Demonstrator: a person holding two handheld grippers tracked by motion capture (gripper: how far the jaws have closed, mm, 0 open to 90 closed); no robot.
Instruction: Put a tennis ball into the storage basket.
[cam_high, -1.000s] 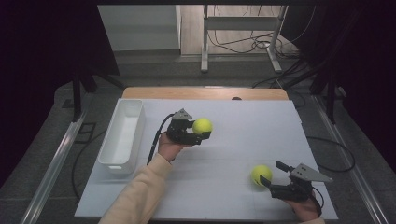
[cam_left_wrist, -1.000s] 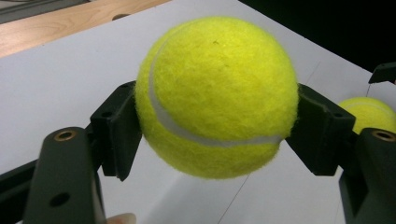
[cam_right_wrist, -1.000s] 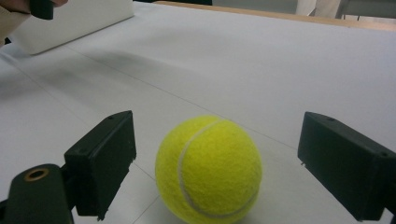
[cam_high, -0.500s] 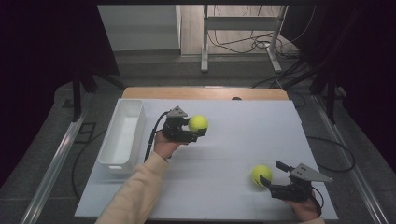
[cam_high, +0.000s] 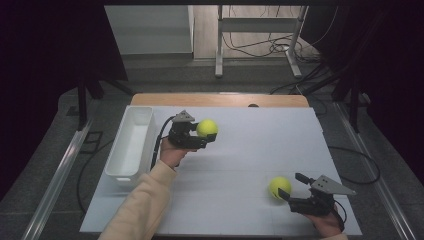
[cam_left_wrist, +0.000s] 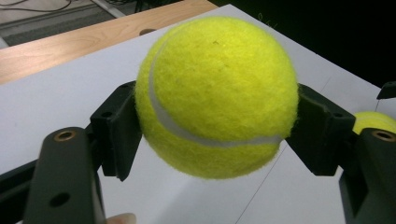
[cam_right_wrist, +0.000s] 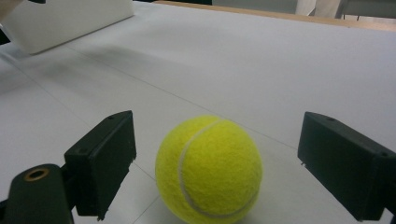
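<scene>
Ball (cam_high: 207, 127) in left claw (cam_high: 209, 137), beside bin (cam_high: 131, 145) rim.

The high view looks forward and down over the whole table (cam_high: 240, 150). Each gripper view sits close behind its own jaws, low over that same table surface.

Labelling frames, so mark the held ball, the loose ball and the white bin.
held ball (cam_left_wrist: 217, 95), left gripper view, felt front.
loose ball (cam_right_wrist: 208, 168), right gripper view, its middle.
white bin (cam_high: 120, 161), high view, left rim.
</scene>
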